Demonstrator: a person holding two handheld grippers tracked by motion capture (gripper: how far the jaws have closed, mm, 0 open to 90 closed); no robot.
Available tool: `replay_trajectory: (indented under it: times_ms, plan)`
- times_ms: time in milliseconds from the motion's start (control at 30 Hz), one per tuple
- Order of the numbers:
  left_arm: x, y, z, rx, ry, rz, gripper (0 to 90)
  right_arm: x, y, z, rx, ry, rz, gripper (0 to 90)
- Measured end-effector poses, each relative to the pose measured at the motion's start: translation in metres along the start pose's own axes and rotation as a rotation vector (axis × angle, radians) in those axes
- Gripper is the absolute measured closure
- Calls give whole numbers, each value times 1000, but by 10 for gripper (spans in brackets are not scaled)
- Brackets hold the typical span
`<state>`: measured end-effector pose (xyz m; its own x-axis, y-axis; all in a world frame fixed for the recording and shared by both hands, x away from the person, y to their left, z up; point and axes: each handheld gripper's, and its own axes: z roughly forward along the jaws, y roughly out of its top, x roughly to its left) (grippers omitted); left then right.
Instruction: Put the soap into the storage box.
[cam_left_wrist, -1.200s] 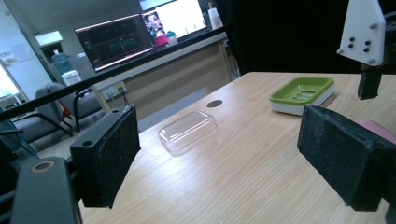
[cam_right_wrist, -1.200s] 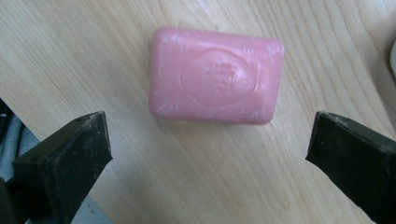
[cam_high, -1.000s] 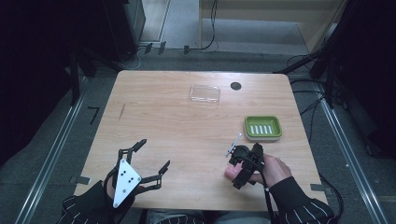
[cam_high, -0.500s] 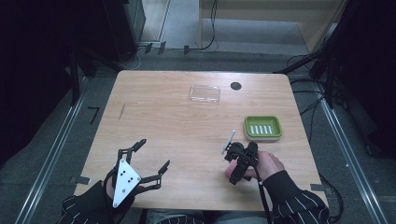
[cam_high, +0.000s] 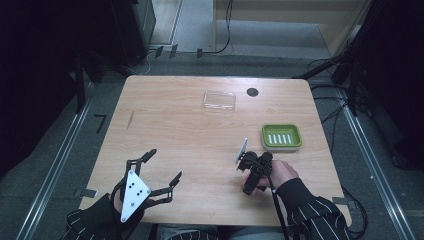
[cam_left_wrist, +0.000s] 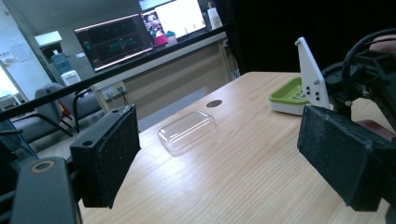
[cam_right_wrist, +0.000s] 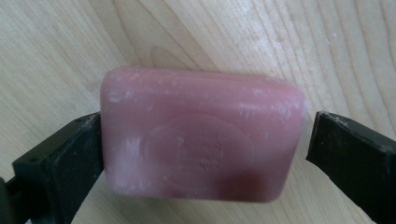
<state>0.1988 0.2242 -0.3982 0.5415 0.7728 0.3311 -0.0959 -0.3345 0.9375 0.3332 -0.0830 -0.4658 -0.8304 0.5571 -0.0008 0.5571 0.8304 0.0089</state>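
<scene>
A pink bar of soap (cam_right_wrist: 201, 140) lies flat on the wooden table (cam_high: 190, 145). My right gripper (cam_right_wrist: 201, 154) points straight down over it, a jaw at each short end. The left jaw touches the soap and the right jaw stands a small gap off it, so the gripper is open. In the high view the right gripper (cam_high: 250, 175) is at the front right of the table and hides the soap. My left gripper (cam_high: 165, 163) hovers wide open over the front left, holding nothing (cam_left_wrist: 219, 158).
A green soap dish (cam_high: 265, 136) sits just behind the right gripper, also seen as the green dish (cam_left_wrist: 287, 95). A clear plastic lid (cam_high: 219, 100) lies near the far edge, beside a black round hole (cam_high: 252, 92). The table edge runs close in front of both hands.
The right gripper has shifted left and tipped down over the soap. The pink bar, visible beside the jaws a second ago, is now covered in the high view. The left gripper has stayed put.
</scene>
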Motion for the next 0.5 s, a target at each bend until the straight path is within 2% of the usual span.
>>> replay_trajectory:
  times_ms: [200,333,500]
  plan:
    - [0,0,0,0,3,-1,136,1,3,6,28,-2,-11,0]
    - [0,0,0,1,3,0,136,1,3,7,31,-1,1,0]
    - [0,0,-1,0,5,-2,136,2,4,7,36,3,-3,53]
